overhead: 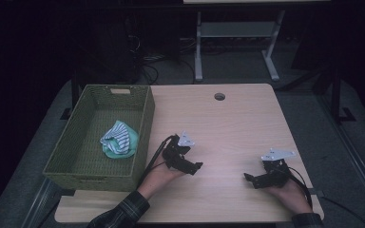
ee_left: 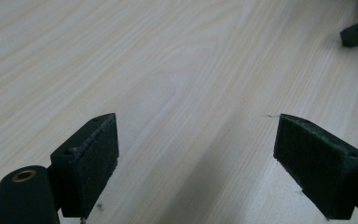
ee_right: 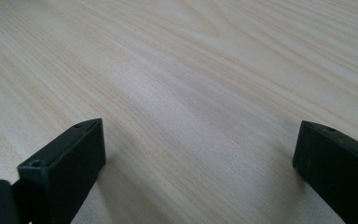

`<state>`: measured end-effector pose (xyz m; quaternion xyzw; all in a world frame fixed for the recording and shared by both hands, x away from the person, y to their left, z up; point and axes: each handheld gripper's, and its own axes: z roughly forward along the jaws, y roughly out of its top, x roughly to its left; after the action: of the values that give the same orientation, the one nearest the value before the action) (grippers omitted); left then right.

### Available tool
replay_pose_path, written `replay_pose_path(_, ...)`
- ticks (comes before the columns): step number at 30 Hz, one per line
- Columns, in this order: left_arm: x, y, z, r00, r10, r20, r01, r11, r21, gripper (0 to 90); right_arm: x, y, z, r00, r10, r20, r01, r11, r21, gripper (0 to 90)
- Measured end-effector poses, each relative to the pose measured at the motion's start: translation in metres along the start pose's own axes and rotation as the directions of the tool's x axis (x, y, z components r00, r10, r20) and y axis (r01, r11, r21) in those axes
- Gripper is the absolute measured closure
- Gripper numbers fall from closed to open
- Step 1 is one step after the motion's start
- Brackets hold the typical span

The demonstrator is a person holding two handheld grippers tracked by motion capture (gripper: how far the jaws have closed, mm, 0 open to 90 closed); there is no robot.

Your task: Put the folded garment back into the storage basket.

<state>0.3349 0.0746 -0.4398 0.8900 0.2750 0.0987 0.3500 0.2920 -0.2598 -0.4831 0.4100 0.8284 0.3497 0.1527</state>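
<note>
A basket (overhead: 145,124) is set on the table's (overhead: 228,123) left side; a cloth (overhead: 119,139) is held inside it.

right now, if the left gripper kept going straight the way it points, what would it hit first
Probably the right gripper: the left gripper, jaws open, points across bare table toward it. Depth is unclear, so it might pass just beside it.

High view sits above the near edge of the table (overhead: 228,123), looking forward and down. Both gripper views hover really close over that same tabletop (ee_left: 168,70) (ee_right: 191,70), skimming low across bare wood near its front edge.
</note>
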Motion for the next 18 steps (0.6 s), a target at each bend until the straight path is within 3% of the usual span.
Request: replay_pose_path(18,0.003,-0.017,0.022,0.9999,0.002,-0.016,-0.001,0.9990,0.044,12.7,0.000,0.000,0.000,1.0000,0.001,0.000,-0.001,1.000,0.000,2.2)
